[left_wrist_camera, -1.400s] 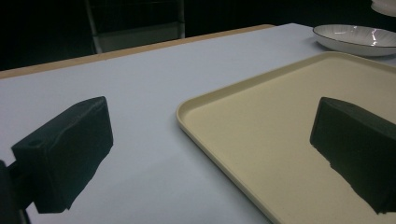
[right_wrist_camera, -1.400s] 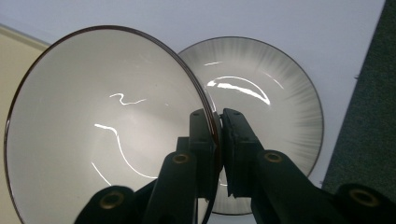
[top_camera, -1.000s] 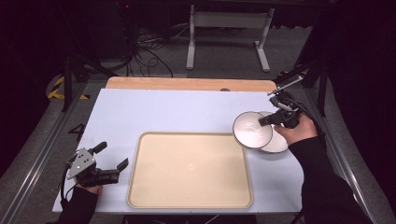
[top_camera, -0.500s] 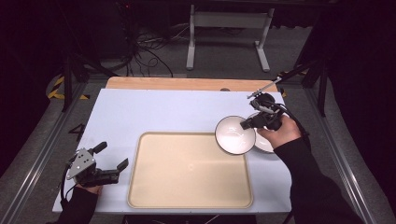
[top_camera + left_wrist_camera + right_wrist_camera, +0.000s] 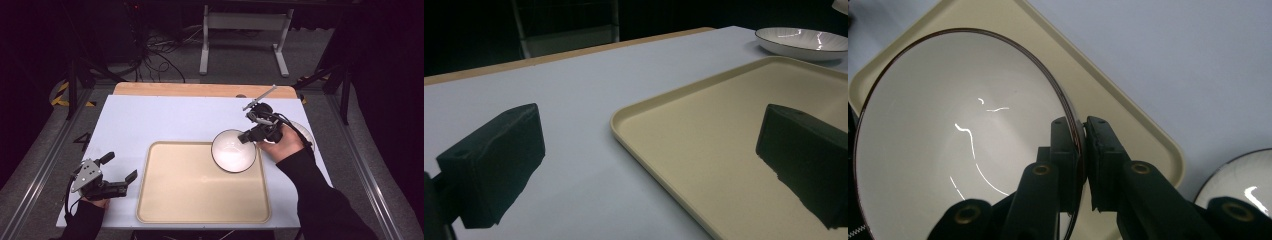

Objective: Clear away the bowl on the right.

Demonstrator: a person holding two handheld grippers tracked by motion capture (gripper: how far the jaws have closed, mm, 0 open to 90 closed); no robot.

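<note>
Transfer is the step in hand: your right gripper point(image 5: 246, 137) pinches the rim of the white bowl point(image 5: 233, 150), one jaw inside the wall and one outside, as the right gripper view shows plainly. You hold that bowl over the far right corner of the beige tray point(image 5: 175, 210), apparently lifted clear of it, though how high is hard to tell. A second white bowl point(image 5: 1248, 190) sits on the blue table point(image 5: 150, 120) just beyond the tray's right edge, behind your hand. Your left gripper point(image 5: 120, 182) rests near the table's front left corner with its jaws spread and nothing between them, pointing at the tray. Next, you likely need to bring the bowl further in over the tray, level it, lower until the base sits flat, and only then let the jaws part. Keep the pinch square on the rim, since a tilted bowl could slip or tip on landing.
</note>
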